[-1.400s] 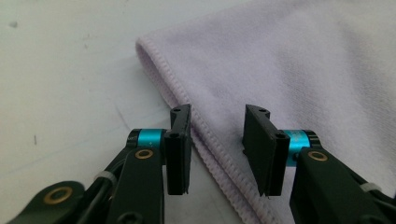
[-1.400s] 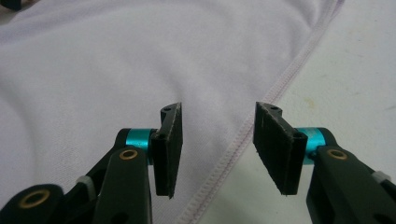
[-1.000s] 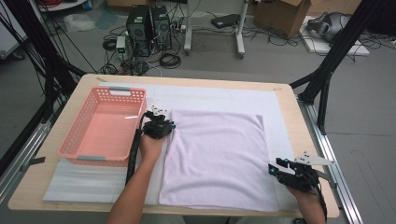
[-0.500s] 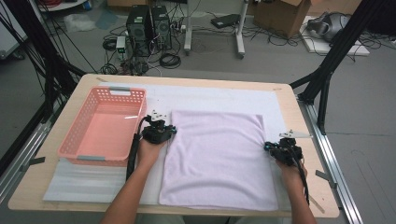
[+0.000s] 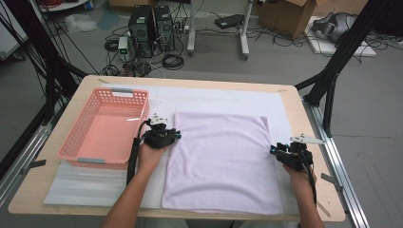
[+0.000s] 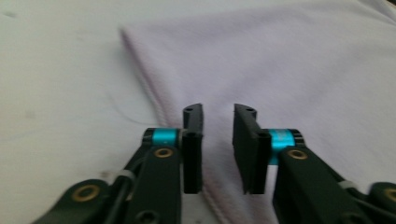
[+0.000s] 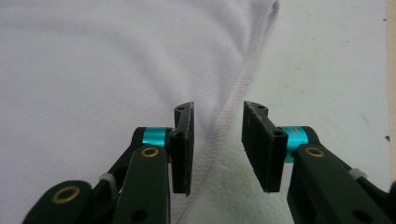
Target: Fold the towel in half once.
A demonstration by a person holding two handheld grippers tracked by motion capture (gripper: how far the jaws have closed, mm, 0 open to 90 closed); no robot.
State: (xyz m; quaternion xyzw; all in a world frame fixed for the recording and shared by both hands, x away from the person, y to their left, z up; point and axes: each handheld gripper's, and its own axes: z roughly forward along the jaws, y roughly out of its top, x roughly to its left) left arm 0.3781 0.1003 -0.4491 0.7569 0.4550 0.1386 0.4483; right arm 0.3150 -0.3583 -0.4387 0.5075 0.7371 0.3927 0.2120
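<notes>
Cables and computer towers crowd the floor beyond the wooden counter (image 5: pixel 304 114), where a pale lilac towel (image 5: pixel 221 161) lies flat on a white mat (image 5: pixel 214 99). From above, my left hand-held gripper (image 5: pixel 161 135) sits at the towel's left edge, near its far corner, and my right hand-held gripper (image 5: pixel 285 153) at the towel's right edge; a pink basket (image 5: pixel 81 142) stands just left of the towel.

Looking along my left hand-held gripper (image 6: pixel 218 140), the jaws stand a narrow gap apart, having just been opening, with the towel's hemmed left edge (image 6: pixel 154 100) running up between them; the pads do not press it.

Along my right hand-held gripper (image 7: pixel 217 142), the jaws are likewise narrowly parted after just opening, and the towel's stitched right edge (image 7: pixel 243 79) passes through the gap, loose, with the mat to its right.
</notes>
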